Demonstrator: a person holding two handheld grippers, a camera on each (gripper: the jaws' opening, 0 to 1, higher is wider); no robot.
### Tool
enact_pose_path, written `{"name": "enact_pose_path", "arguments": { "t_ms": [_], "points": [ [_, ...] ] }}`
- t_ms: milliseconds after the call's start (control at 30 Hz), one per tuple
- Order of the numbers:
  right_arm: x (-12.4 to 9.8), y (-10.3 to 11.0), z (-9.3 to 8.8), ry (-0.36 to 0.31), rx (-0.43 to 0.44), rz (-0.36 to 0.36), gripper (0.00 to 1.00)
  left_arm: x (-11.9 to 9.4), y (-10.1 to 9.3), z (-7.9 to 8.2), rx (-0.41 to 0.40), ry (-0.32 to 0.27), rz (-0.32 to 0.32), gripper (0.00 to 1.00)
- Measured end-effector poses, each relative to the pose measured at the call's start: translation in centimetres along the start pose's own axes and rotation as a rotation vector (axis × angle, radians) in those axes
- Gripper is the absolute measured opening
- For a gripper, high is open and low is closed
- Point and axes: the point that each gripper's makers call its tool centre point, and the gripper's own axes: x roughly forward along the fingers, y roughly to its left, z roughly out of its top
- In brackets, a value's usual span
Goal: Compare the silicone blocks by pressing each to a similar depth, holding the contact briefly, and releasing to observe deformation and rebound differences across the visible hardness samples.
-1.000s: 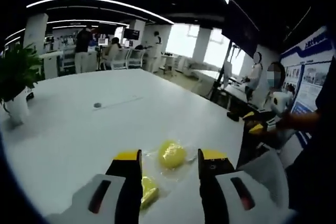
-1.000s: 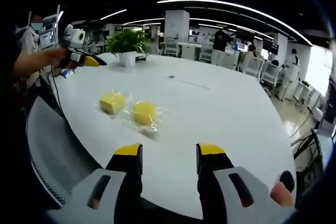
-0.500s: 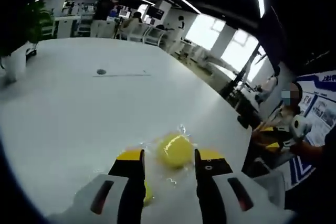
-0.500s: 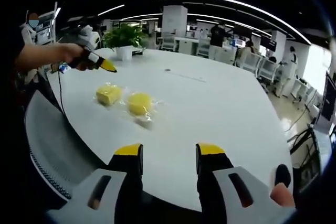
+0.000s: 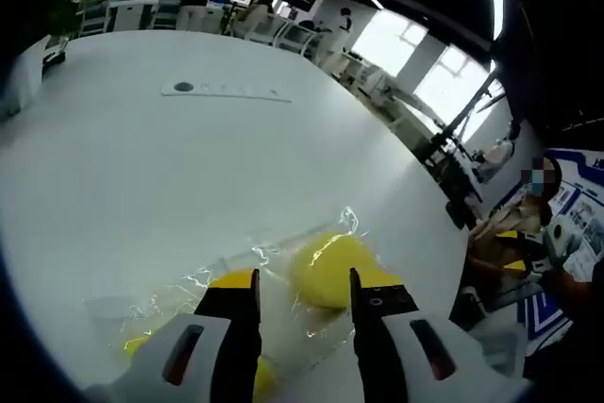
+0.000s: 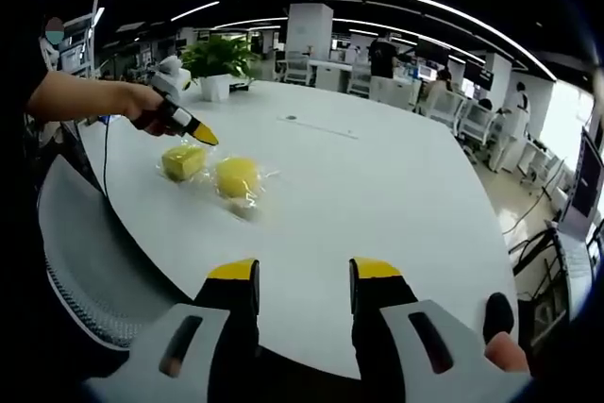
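In the left gripper view, my left gripper (image 5: 302,290) rises from six o'clock with its yellow-tipped jaws parted and nothing between them. Just past the tips, toward twelve o'clock and a little to the right, lies the round yellow silicone block (image 5: 330,266) in its clear plastic wrap (image 5: 274,261), close against the right jaw tip (whether it touches I cannot tell). A second yellow block (image 5: 255,377) peeks out low by my left jaw, at about seven o'clock, mostly hidden behind it. Both lie on the white table (image 5: 170,167), which carries a small dark round spot (image 5: 183,87) near eleven o'clock. At four o'clock a person sits beyond the table edge, near a blue poster (image 5: 585,224).

In the right gripper view, my right gripper (image 6: 302,276) stands at six o'clock over the near table edge (image 6: 396,205), its jaws spread apart and bare, well apart from the samples. At ten o'clock the squarish yellow block (image 6: 183,161) and the round yellow block (image 6: 236,176) lie side by side in wrap. My left hand (image 6: 142,106) holds the left gripper (image 6: 193,129) there, its yellow tip just above the squarish one. A potted plant (image 6: 217,63) stands at eleven o'clock, and a grey chair back (image 6: 85,261) curves at eight o'clock.
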Motion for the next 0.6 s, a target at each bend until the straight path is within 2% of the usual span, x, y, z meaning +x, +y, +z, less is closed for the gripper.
{"name": "enact_pose_path", "arguments": {
  "t_ms": [233,400,600],
  "points": [
    [0.8,0.2,-0.2,0.018,-0.020,0.014,0.33,1.7,1.0,-0.3,-0.080,0.006,0.008,0.36],
    [1.3,-0.1,0.1,0.017,-0.016,0.016,0.32,2.7,0.7,0.0,-0.208,-0.014,-0.017,0.35],
    [1.9,-0.3,0.1,0.024,-0.018,0.019,0.31,3.7,1.3,0.3,-0.235,-0.017,0.012,0.35]
  ]
}}
